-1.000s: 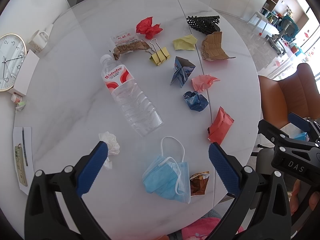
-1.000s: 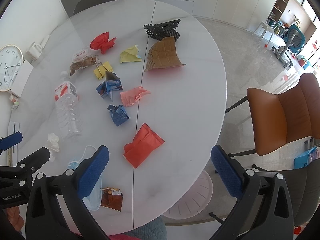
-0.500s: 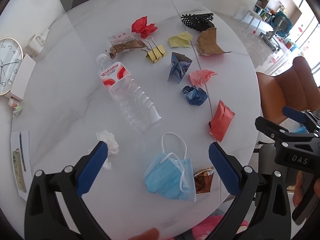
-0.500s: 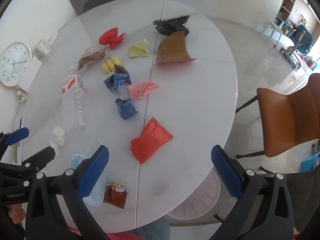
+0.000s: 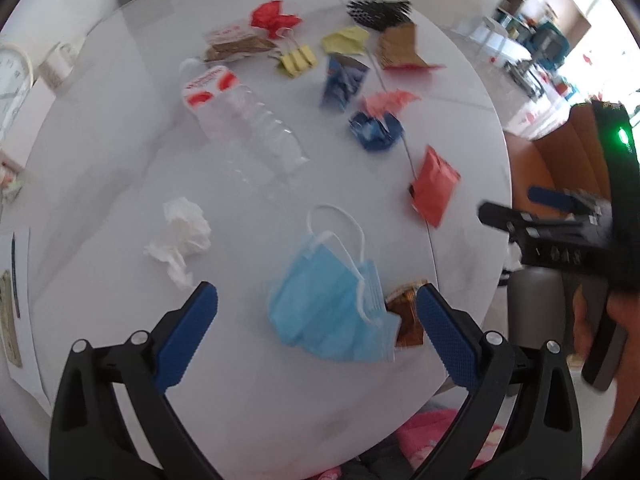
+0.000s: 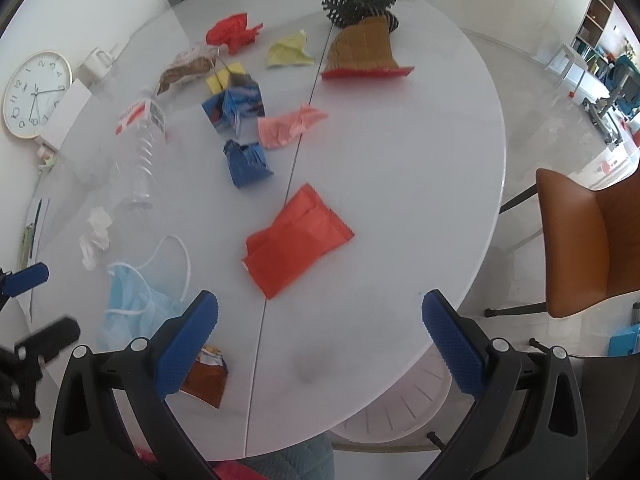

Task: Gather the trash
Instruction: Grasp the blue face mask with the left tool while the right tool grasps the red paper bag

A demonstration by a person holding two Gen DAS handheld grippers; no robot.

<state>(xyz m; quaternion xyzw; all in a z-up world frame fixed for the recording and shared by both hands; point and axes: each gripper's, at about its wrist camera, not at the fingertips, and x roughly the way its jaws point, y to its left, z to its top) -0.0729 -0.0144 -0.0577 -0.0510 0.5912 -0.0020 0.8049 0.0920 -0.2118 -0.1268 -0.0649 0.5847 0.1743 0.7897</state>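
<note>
Trash lies scattered on a round white table (image 5: 100, 152). A blue face mask (image 5: 332, 308) sits right in front of my open left gripper (image 5: 316, 320), with a brown wrapper (image 5: 406, 320) beside its right finger. A white tissue (image 5: 182, 236) and an empty plastic bottle (image 5: 248, 124) lie further left. In the right wrist view a red packet (image 6: 298, 240) lies just ahead of my open right gripper (image 6: 320, 332), which hovers over the table's near edge. The mask (image 6: 136, 300) and brown wrapper (image 6: 206, 376) show at its left.
Further back lie blue paper wads (image 6: 246, 162), pink paper (image 6: 290, 126), yellow paper (image 6: 290, 54), red paper (image 6: 232, 32), a brown bag (image 6: 364, 50) and a black mesh piece (image 6: 360, 4). A white bin (image 6: 400, 408) stands under the table edge. An orange chair (image 6: 588, 240) stands right; a clock (image 6: 34, 94) leans left.
Both grippers have moved lower and closer to the table. The mask now sits nearer the left fingers and the red packet nearer the right fingers. Both jaws stay open.
</note>
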